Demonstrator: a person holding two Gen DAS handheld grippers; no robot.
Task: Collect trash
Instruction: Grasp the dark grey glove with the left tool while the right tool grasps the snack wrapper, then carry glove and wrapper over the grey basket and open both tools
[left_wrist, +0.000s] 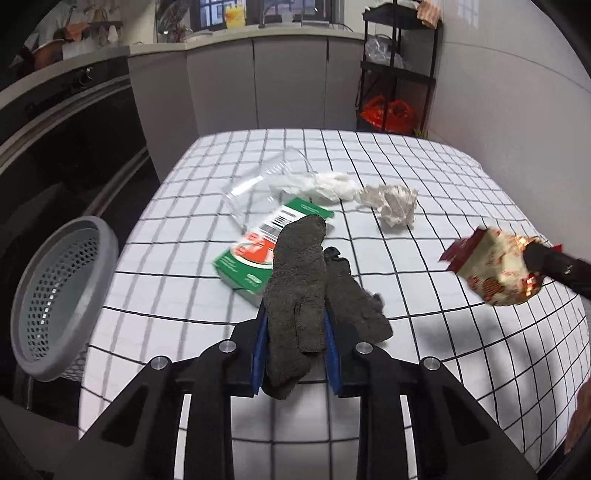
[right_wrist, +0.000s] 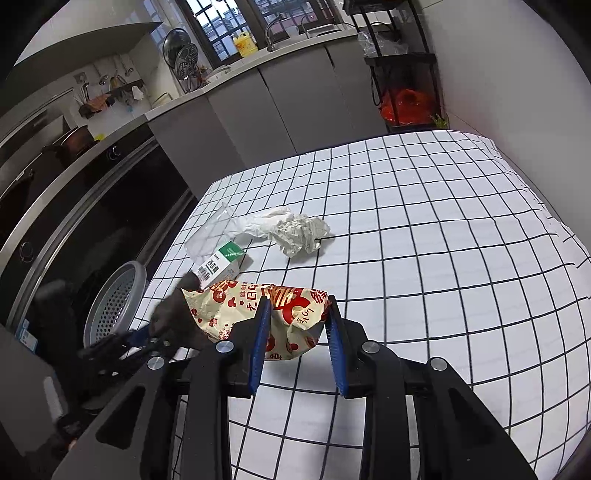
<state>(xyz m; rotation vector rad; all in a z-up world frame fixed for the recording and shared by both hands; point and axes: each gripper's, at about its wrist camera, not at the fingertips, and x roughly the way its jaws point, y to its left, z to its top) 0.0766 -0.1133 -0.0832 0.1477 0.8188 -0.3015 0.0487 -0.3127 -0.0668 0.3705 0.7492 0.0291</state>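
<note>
the left tool pinches a dark rag, lifted to reach the grey basket. the right tool clamps a crumpled wrapper, also held off the tabletop.

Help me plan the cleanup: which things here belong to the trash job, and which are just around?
Job: dark rag, snack wrapper, green box, crumpled paper, clear plastic, grey basket.
Around: black shelf, orange bag, yellow bottle.
</note>
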